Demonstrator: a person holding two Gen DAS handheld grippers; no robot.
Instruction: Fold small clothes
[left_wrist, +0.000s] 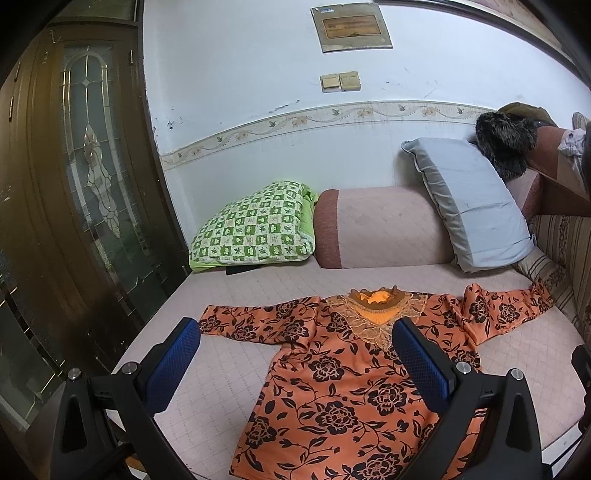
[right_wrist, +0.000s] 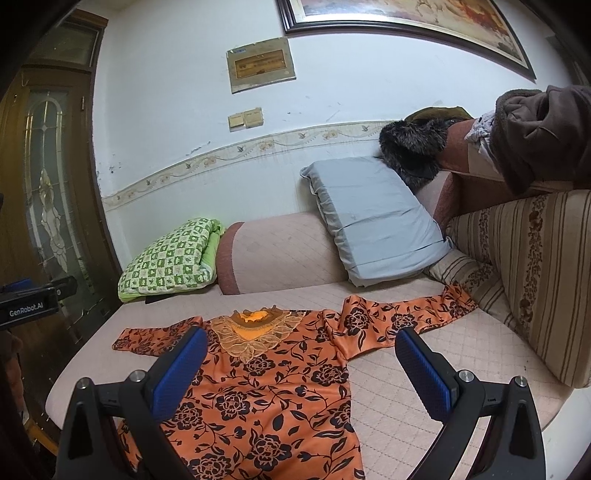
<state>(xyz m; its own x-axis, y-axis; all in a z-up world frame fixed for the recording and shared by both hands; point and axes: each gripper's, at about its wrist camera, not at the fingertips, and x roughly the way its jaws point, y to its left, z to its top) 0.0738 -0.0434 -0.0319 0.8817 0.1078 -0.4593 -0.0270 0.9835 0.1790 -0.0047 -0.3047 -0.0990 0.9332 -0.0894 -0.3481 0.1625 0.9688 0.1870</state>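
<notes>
An orange top with black flowers (left_wrist: 332, 387) lies flat on the pink sofa seat (left_wrist: 207, 295), front up, both sleeves spread out to the sides. The left gripper (left_wrist: 295, 354) is above the top with its blue pads wide apart and nothing between them. The top's lace collar (left_wrist: 373, 314) is just ahead of it. The right gripper (right_wrist: 301, 363) is wide apart too, holding nothing, with the top's right side under it. Farther ahead, a green checked pillow (right_wrist: 166, 258) and a grey pillow (right_wrist: 373, 221) lean at the sofa's end.
</notes>
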